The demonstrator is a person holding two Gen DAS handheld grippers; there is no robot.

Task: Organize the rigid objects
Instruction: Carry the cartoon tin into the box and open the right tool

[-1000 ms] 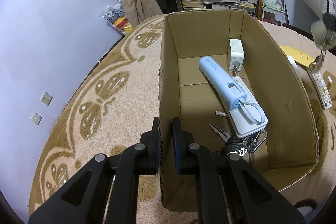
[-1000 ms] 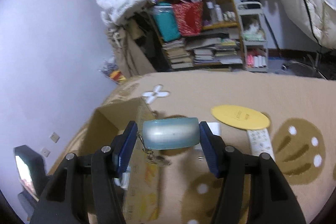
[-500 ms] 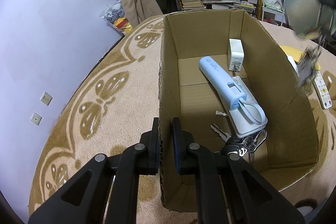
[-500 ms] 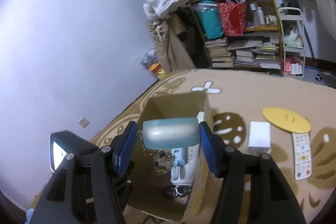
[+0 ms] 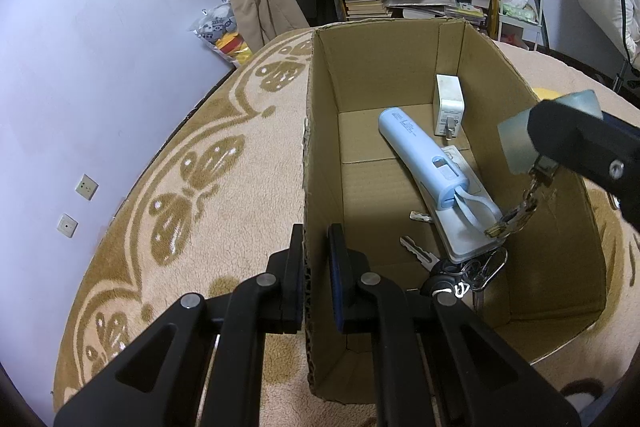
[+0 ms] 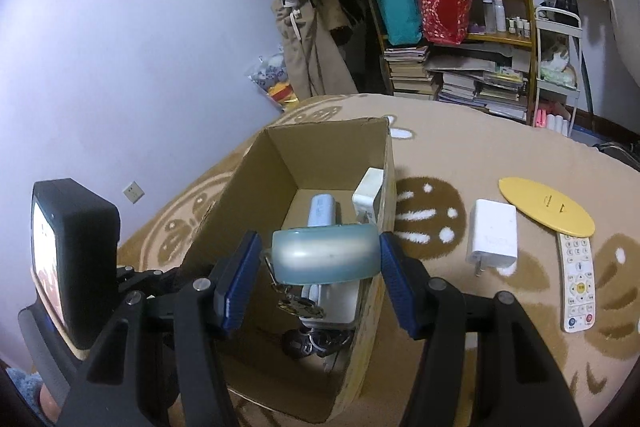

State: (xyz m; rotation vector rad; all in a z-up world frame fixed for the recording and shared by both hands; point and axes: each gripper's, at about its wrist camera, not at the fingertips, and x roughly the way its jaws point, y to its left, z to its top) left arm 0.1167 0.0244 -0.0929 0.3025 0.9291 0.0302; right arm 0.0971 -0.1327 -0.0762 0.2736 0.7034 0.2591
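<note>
An open cardboard box [image 5: 384, 67] stands on the patterned rug. My left gripper [image 5: 316, 267] is shut on the box's left wall. Inside lie a light blue cylindrical device [image 5: 420, 155], a white charger [image 5: 448, 107], a flat white block [image 5: 468, 231] and a bunch of keys [image 5: 460, 267]. My right gripper [image 6: 320, 267] is shut on a pale translucent case [image 6: 326, 255], from which a small chain and charm [image 6: 300, 303] hang. It hovers over the box's right side. In the left wrist view, one of its fingers [image 5: 560, 135] shows above the right wall.
On the rug right of the box [image 6: 320, 147] lie a white plug adapter [image 6: 494, 235], a yellow disc [image 6: 546, 207] and a white remote [image 6: 578, 283]. Cluttered shelves [image 6: 460, 27] and hanging coats line the far wall. The left gripper's body [image 6: 72, 247] shows at the left.
My right gripper has carried the pale case leftward from over the rug to above the box's right side. The left gripper and the box have not moved.
</note>
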